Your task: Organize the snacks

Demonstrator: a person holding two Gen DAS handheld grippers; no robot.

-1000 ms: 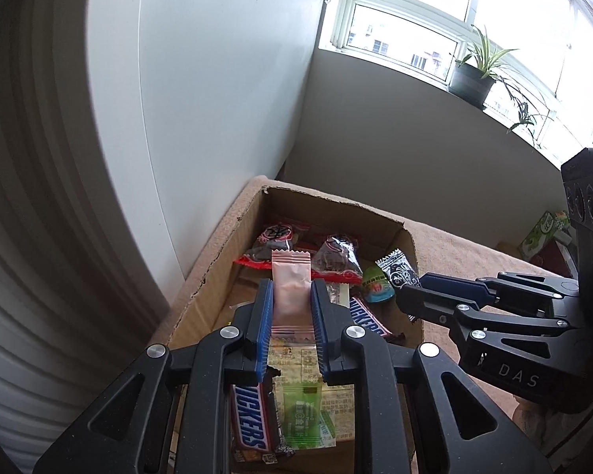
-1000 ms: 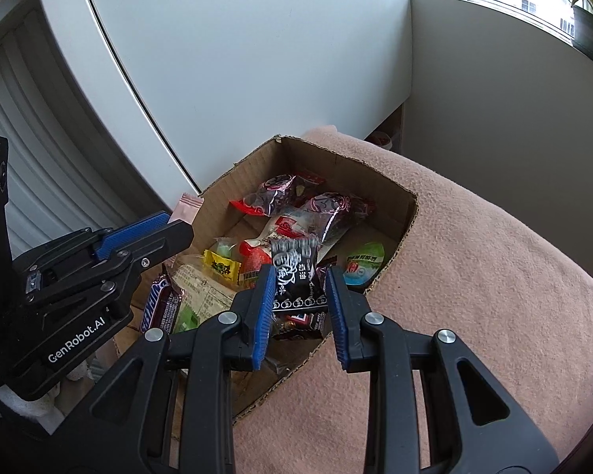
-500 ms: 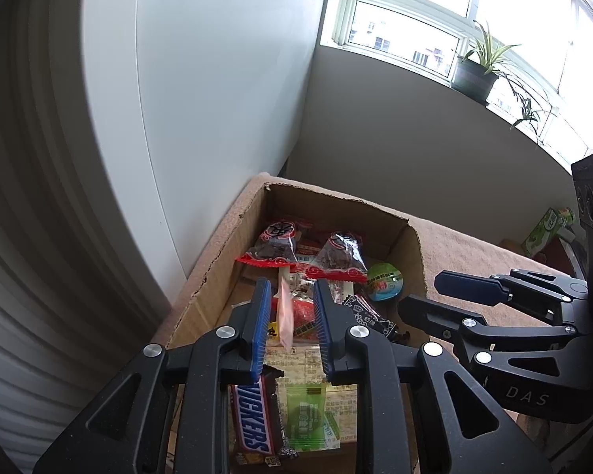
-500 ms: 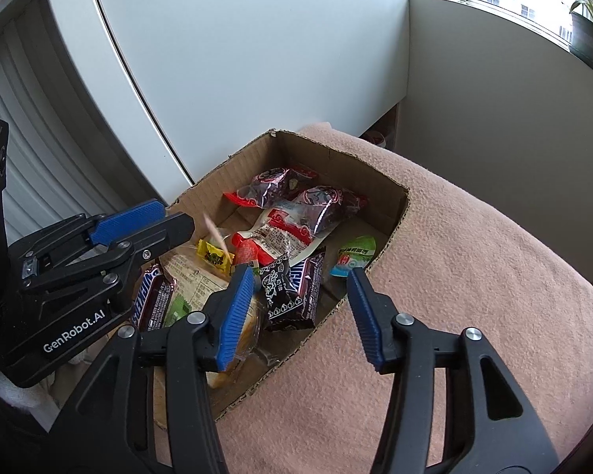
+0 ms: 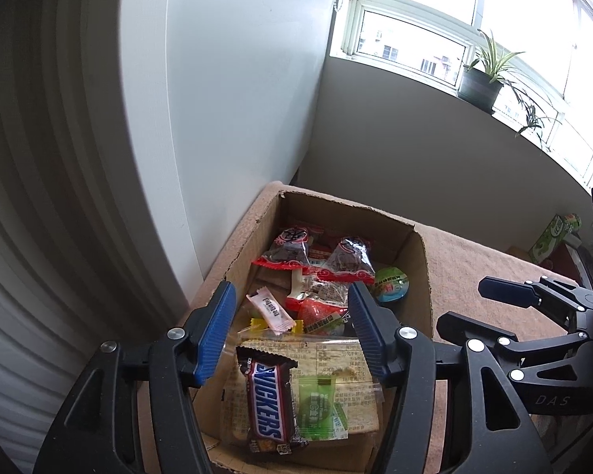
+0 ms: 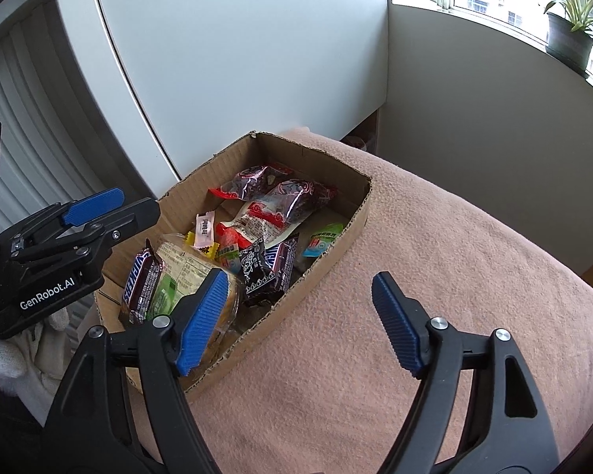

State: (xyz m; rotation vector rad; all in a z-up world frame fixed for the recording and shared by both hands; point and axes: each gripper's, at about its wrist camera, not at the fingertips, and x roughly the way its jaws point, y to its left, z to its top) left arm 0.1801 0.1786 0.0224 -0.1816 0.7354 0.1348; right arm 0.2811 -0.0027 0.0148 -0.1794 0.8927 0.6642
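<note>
An open cardboard box (image 5: 423,276) (image 6: 359,213) holds several snacks. A pink sachet (image 5: 271,311) (image 6: 204,230) lies in it among them, near a Snickers bar (image 5: 268,405) (image 6: 136,284), red date packs (image 5: 292,251) (image 6: 280,193) and a green jelly cup (image 5: 391,283). A black-and-white packet (image 6: 257,266) lies in the box too. My left gripper (image 5: 288,335) is open and empty above the box. My right gripper (image 6: 300,320) is open and empty over the box's near right edge; it also shows in the left wrist view (image 5: 474,308).
The box sits on a pink blanket (image 6: 415,316). A white cabinet (image 6: 237,59) stands behind it. A potted plant (image 5: 482,79) is on the window sill. A green carton (image 5: 553,235) stands at the far right.
Both grippers opened. The pink sachet dropped from my left gripper into the box, and the black-and-white packet dropped from my right gripper into the box.
</note>
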